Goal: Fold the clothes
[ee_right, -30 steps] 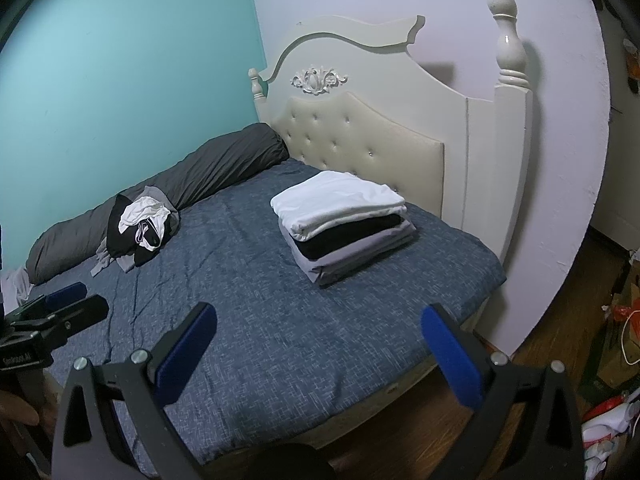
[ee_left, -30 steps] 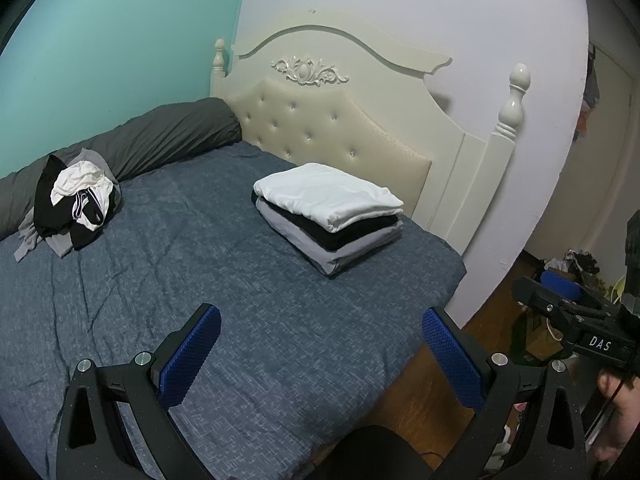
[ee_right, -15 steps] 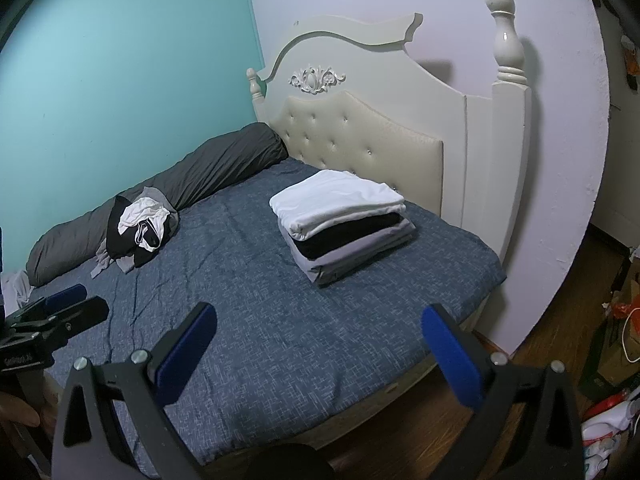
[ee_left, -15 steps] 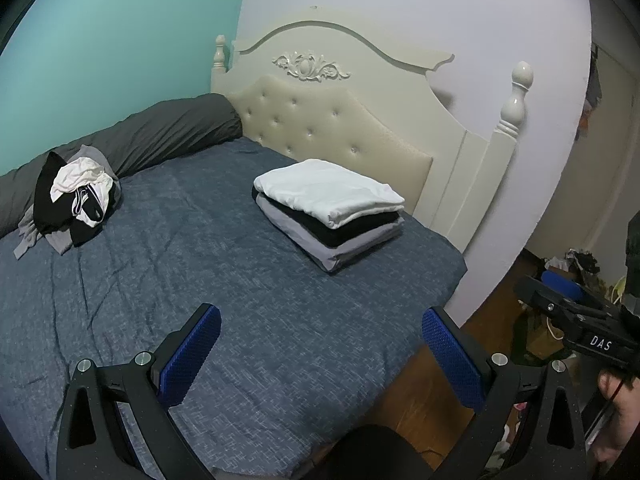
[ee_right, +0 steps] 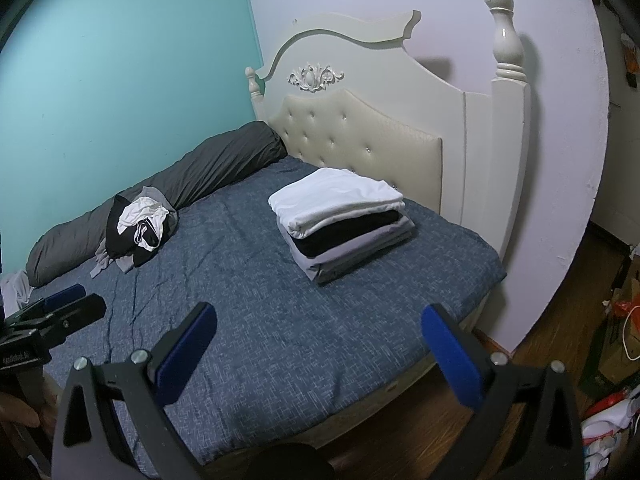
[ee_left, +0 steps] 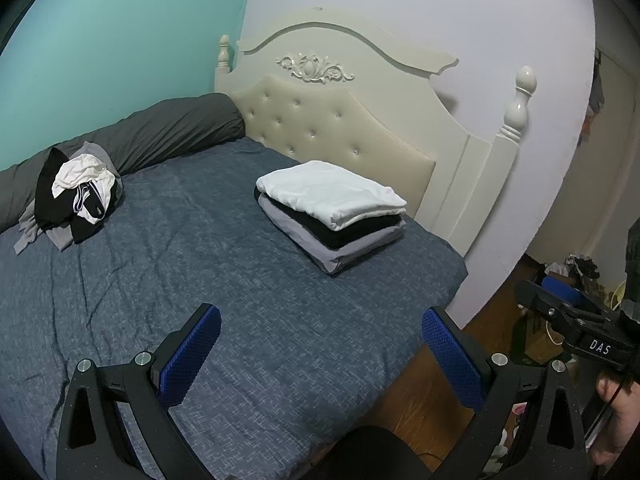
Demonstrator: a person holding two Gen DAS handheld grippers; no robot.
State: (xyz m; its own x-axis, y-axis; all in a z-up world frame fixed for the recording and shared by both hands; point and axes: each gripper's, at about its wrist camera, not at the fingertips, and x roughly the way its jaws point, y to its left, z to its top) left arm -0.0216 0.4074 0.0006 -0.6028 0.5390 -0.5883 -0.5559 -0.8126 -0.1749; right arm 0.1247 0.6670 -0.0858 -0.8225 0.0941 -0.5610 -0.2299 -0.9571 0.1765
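A neat stack of folded clothes (ee_left: 332, 210) (ee_right: 344, 220), white on top, black in the middle, grey below, lies on the blue bedspread (ee_left: 180, 280) (ee_right: 260, 320) near the headboard. A crumpled heap of unfolded black, white and grey clothes (ee_left: 76, 200) (ee_right: 138, 232) sits at the far left by the long grey bolster. My left gripper (ee_left: 322, 342) hangs open over the bed's near edge, holding nothing. My right gripper (ee_right: 320, 340) is open too, empty, above the near edge. Each gripper shows at the side of the other's view.
A cream tufted headboard (ee_left: 340, 120) with posts stands behind the stack. The grey bolster (ee_left: 160, 132) runs along the teal wall. Wooden floor (ee_right: 560, 320) with bags and clutter lies to the right of the bed. A hand (ee_left: 616, 420) shows at the lower right.
Both views have drifted slightly; the bed and stack sit a touch lower and closer in frame. Neither gripper has taken hold of anything, and the clothes have not moved.
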